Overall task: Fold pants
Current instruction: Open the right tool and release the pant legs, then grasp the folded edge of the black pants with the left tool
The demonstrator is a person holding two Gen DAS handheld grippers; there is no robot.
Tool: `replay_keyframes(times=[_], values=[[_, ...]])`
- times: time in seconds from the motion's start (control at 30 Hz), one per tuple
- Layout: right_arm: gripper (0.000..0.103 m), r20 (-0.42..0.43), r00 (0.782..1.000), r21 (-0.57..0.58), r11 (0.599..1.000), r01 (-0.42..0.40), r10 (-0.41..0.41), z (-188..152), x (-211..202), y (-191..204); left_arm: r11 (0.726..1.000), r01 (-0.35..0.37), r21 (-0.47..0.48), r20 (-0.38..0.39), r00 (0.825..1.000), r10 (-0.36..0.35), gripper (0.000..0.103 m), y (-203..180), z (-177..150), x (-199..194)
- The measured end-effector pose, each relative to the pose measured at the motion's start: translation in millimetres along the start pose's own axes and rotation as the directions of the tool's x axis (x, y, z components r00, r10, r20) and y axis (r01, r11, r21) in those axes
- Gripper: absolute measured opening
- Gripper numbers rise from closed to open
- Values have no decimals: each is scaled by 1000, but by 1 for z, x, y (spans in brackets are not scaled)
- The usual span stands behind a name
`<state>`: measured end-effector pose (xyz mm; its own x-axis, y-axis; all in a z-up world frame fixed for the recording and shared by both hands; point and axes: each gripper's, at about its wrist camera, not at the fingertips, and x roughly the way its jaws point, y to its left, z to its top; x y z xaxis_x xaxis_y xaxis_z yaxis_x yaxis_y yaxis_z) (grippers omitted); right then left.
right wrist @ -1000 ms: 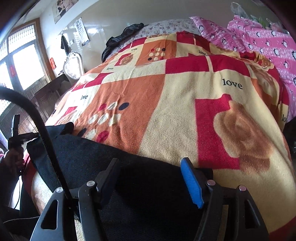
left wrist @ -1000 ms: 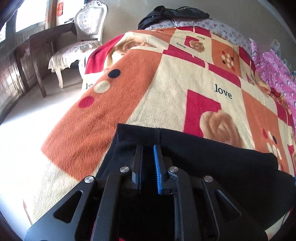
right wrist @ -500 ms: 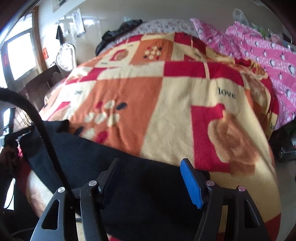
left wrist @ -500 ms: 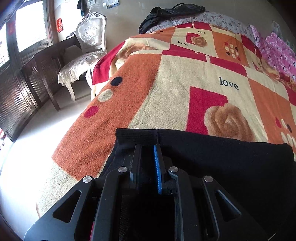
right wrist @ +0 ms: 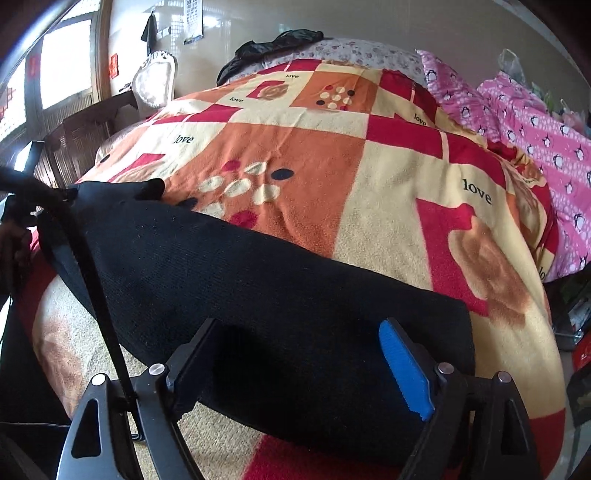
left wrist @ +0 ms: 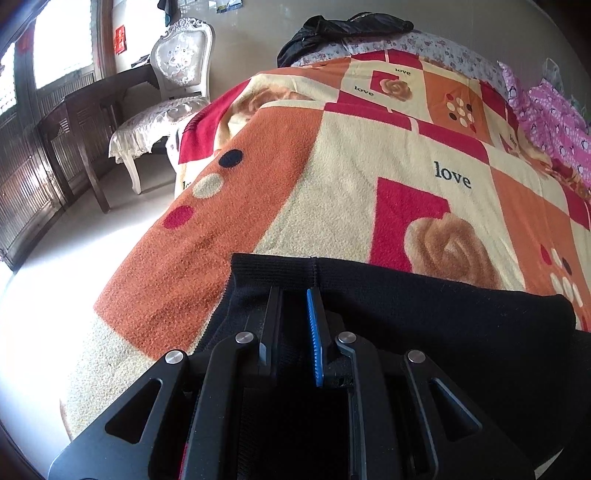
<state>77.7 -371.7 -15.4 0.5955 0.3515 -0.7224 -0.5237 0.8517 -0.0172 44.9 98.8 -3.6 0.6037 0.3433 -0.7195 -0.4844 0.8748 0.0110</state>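
Black knit pants (left wrist: 424,306) lie stretched across the near edge of a bed covered by an orange, red and cream "love" blanket (left wrist: 332,184). My left gripper (left wrist: 293,291) is shut on the ribbed waistband, the cloth pinched between its fingers. In the right wrist view the pants (right wrist: 240,258) run from far left to the lower right over the blanket (right wrist: 314,147). My right gripper (right wrist: 299,326) hovers over the leg end; its jaws are opening and stand wide apart, the cloth under and between them, pads not pressing on it.
A white ornate chair (left wrist: 177,74) and a dark wooden desk (left wrist: 92,107) stand left of the bed, over pale floor (left wrist: 55,277). Pink penguin bedding (right wrist: 535,129) lies along the right. A black garment (left wrist: 343,29) sits at the bed's head. A black cable (right wrist: 99,277) crosses left.
My right gripper has slid along the pants toward their right end and its jaws have spread wider. The left gripper keeps its grip on the waistband with little shift.
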Motion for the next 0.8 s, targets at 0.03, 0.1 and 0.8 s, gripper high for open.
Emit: replay_keyframes(times=[0.03, 0.1, 0.8], values=[[85, 6, 1000, 0, 1000, -3, 3, -1, 0, -1, 1000, -1, 1, 0, 1000, 1, 13, 0, 0, 0], [87, 28, 1000, -5, 1000, -4, 4, -1, 1, -1, 1000, 1, -1, 0, 1000, -1, 13, 0, 0, 0], [75, 225, 971, 509, 840, -187, 80, -64, -83, -80, 807, 533, 255, -34, 839, -543, 13, -149, -58, -97]])
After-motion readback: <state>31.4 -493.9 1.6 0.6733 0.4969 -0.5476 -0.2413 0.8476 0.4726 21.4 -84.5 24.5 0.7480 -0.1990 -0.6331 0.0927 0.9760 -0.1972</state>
